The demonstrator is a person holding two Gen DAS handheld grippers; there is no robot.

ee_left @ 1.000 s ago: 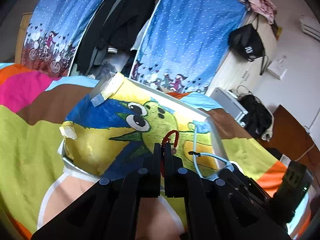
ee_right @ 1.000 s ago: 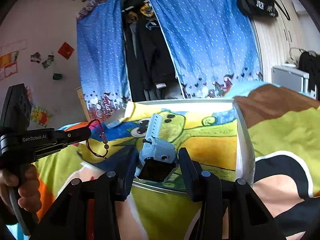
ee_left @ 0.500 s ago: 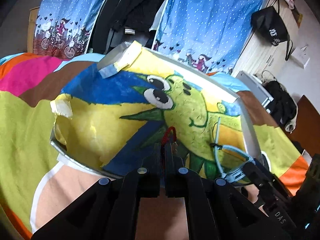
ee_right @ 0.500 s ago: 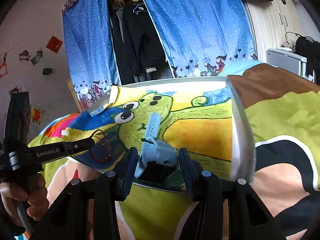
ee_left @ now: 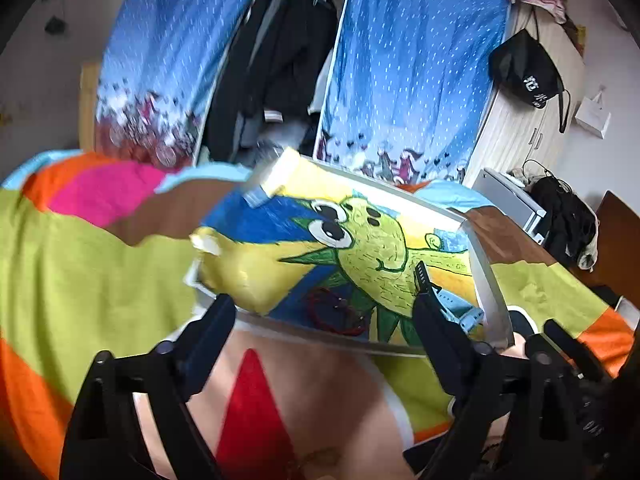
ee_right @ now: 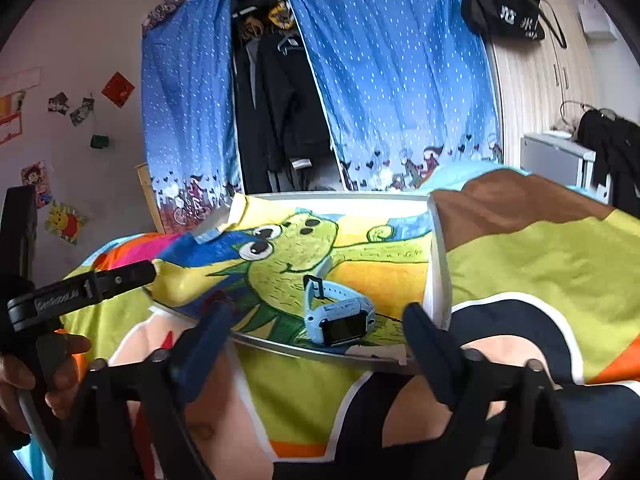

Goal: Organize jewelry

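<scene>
A shallow white tray point(ee_left: 486, 280) lined with a green cartoon drawing lies on the bed. A red bead bracelet point(ee_left: 336, 312) rests on the tray's near part, just ahead of my open left gripper point(ee_left: 320, 304), which holds nothing. To its right, near the tray's right wall, lies a light-blue watch point(ee_left: 452, 308). In the right wrist view the watch point(ee_right: 340, 312) sits free on the tray point(ee_right: 436, 276), between and just beyond the fingers of my open right gripper point(ee_right: 316, 316). The bracelet point(ee_right: 218, 300) peeks out behind the left finger. A hand point(ee_right: 40, 368) holds the left gripper point(ee_right: 144, 272) at the left.
A colourful bedspread point(ee_left: 100, 272) surrounds the tray. Behind hang blue dotted curtains point(ee_left: 400, 60) with dark clothes point(ee_left: 272, 60) between them. A black bag point(ee_left: 524, 68) hangs on a pale wardrobe at the right, above a white unit point(ee_left: 508, 196).
Both grippers have opened. The red bracelet left the left gripper and now lies on the tray. The right gripper let go of the blue watch, which now rests on the tray.
</scene>
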